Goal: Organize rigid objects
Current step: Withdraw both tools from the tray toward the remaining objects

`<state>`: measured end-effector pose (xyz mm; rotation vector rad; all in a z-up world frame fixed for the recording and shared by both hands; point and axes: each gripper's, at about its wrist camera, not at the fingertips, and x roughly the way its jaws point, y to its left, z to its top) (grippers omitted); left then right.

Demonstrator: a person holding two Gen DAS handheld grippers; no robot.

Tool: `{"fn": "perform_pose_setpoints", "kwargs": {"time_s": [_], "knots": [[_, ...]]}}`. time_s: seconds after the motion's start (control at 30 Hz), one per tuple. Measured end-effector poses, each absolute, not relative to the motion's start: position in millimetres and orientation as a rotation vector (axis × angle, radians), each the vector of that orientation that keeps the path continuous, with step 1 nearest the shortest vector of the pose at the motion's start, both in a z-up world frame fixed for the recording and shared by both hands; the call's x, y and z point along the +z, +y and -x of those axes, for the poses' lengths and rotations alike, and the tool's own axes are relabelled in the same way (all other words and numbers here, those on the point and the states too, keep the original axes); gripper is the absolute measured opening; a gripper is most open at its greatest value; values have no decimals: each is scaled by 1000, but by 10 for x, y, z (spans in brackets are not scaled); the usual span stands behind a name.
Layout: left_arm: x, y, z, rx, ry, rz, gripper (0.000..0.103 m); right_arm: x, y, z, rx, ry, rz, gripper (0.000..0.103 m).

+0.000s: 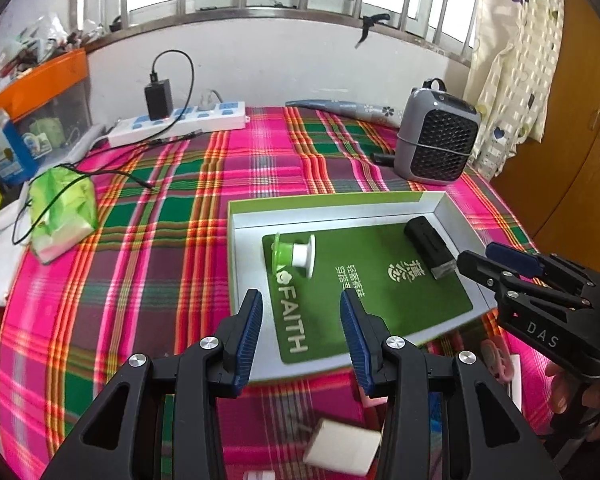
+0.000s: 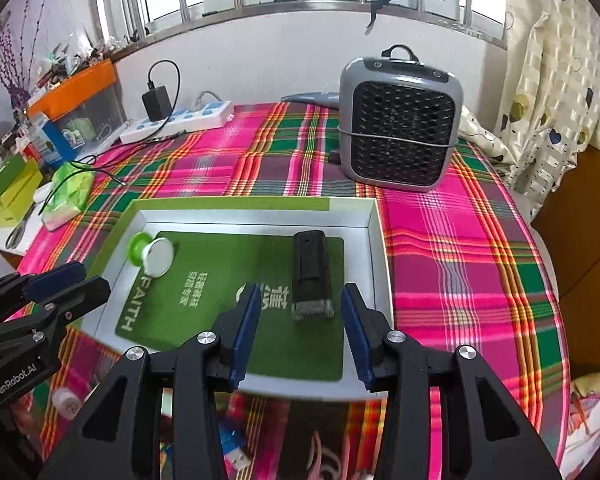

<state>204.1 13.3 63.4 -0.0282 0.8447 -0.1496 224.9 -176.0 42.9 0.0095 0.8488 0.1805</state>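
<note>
While both pairs of jaws stand apart with nothing between them, the left gripper [image 1: 300, 320] hangs over the near edge of a shallow box [image 1: 240, 216] and the right gripper [image 2: 300, 316] over the box's right half. Neither holds anything. Just ahead of the right gripper lies a black block [image 2: 310, 272] with a grey end, on the green mat [image 2: 220, 292] that lines the box floor; its grey end falls in line with the gap between the blue pads [image 2: 246, 320], though not touching them. Farther left on the mat a small green-and-white spool [image 1: 294, 254] lies on its side, near the box's left wall. Between spool and block the mat is bare (printed lettering only), and grey floor shows along the walls.

Around the box the plaid cloth [image 1: 172, 240] on the tabletop lies open to the left and behind. Beyond the far wall stands a grey fan heater [image 2: 398, 124]; a white power strip [image 1: 180, 122] sits against the back wall, and a green tissue pack [image 1: 64, 212] near the left edge. Below the grippers, small items lie blurred on the cloth.
</note>
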Motion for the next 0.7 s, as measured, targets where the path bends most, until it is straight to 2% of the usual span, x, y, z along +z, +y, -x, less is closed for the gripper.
{"fn": "perform_pose_setpoints", "kwargs": {"time_s": [0.7], "knots": [[759,195,-1274,-141,790,48,40,537,-1954,-1522,183,805,-75,43]]}}
